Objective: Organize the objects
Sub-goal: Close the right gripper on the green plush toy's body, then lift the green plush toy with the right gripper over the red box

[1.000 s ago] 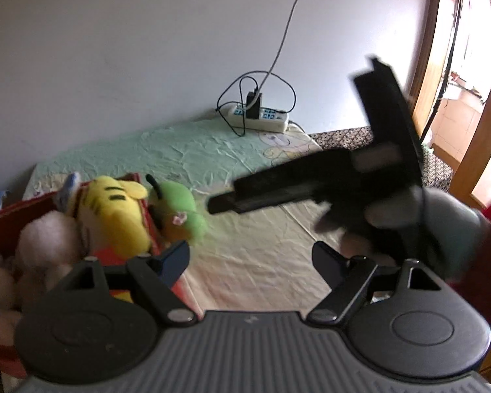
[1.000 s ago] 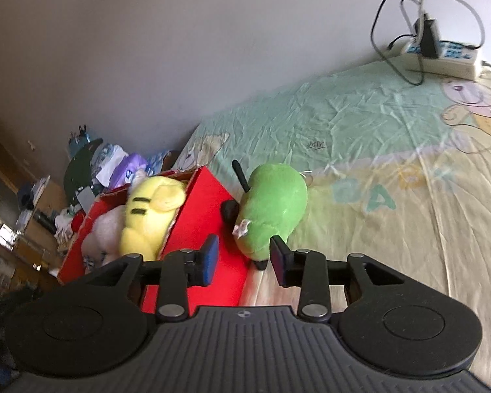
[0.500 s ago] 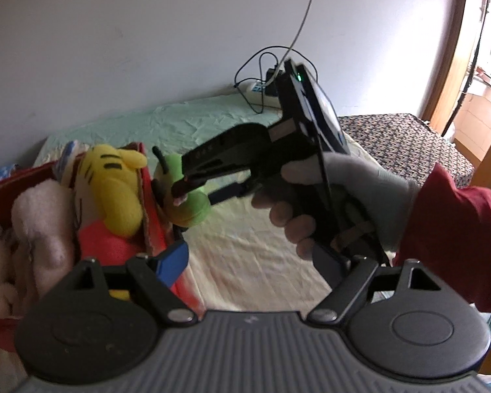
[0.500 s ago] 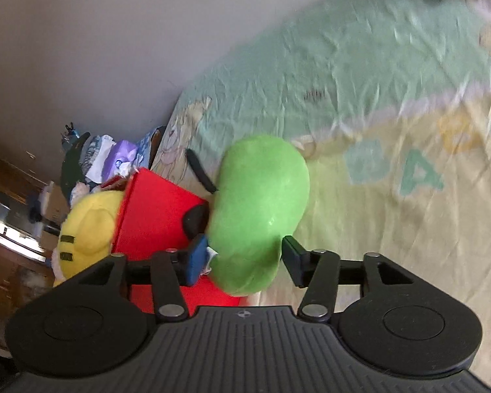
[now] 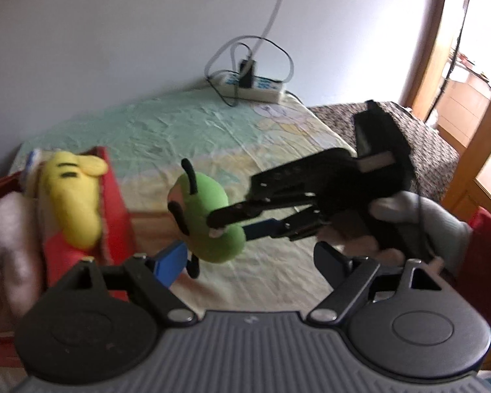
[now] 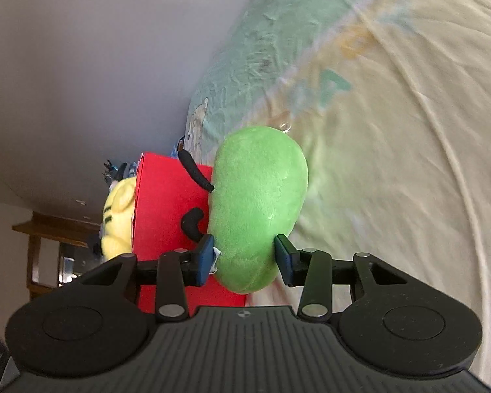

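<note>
Red box (image 5: 116, 203) = landmark, far left on the bed (image 5: 278, 150). Yellow plush (image 5: 73, 196) lies inside it w/ other soft toys. Left claw (image 5: 248, 262) just right of box, wide open, jaws opening, nothing gripped. Green plush (image 6: 257, 206) just right of box, touching its side; right claw (image 6: 244, 255) closing, pads pressing on both its sides. Power strip (image 5: 250, 86) well beyond the box, by wall.

The right tool (image 6: 244, 258) has rolled and dropped onto the green plush toy (image 6: 257, 209), its jaws now closing around it beside the red box (image 6: 167, 209).
</note>
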A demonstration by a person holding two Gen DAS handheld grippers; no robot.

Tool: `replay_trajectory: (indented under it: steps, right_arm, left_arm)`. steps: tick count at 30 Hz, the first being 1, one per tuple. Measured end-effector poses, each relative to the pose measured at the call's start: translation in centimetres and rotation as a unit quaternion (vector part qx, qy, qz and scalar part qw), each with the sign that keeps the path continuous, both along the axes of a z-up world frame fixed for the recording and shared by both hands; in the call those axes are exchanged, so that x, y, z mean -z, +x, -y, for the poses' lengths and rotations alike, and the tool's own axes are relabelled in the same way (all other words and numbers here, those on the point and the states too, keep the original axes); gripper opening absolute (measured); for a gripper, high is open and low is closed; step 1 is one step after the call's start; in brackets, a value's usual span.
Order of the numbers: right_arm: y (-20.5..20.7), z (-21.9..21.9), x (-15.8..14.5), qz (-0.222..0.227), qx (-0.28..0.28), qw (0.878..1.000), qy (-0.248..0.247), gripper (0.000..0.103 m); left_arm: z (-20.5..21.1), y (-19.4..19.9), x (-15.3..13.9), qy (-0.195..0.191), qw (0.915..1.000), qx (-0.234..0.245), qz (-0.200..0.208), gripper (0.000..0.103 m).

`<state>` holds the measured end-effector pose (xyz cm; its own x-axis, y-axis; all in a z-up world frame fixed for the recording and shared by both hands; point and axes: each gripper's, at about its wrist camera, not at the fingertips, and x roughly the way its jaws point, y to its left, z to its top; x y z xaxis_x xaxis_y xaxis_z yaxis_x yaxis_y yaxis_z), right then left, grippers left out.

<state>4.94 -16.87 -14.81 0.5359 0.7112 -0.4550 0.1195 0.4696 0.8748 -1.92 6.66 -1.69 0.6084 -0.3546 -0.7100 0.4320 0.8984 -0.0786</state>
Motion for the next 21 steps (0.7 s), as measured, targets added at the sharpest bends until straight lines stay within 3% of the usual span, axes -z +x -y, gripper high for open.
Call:
replay_trajectory:
  steps: [4,9,12,15,17,19,21]
  right_arm:
    - [-3.5,1.2,0.1,-0.004,0.018,1.0,0.002,0.047]
    - [-5.6,2.2,0.7,-0.017,0.03,0.999,-0.041,0.047]
    - [-5.5,2.8,0.0,0.005,0.038,0.997,-0.066,0.048]
    - [-4.5,3.0,-0.9,0.033,0.039,0.996,-0.078,0.055]
    - [-3.7,3.0,-0.8,0.036,0.037,0.995,-0.087,0.055]
    - [-2.8,2.8,-0.5,0.035,0.034,0.995,-0.09,0.055]
    - [-2.1,2.6,-0.1,0.032,0.029,0.995,-0.084,0.055]
  left_arm:
    - [1.0,0.0,1.2,0.002,0.9995,0.027,-0.015,0.085]
    - [2.0,1.3,3.2,0.008,0.9988,0.027,-0.04,0.084]
    - [2.0,2.9,4.2,0.006,0.9982,0.015,-0.057,0.083]
    - [1.7,4.7,5.0,-0.015,0.9965,-0.003,-0.082,0.082]
    - [1.7,5.4,5.5,-0.02,0.9952,-0.012,-0.095,0.076]
    - [2.0,6.2,6.0,-0.015,0.9942,-0.017,-0.106,0.063]
    - [2.2,6.9,6.5,-0.019,0.993,-0.016,-0.116,0.065]
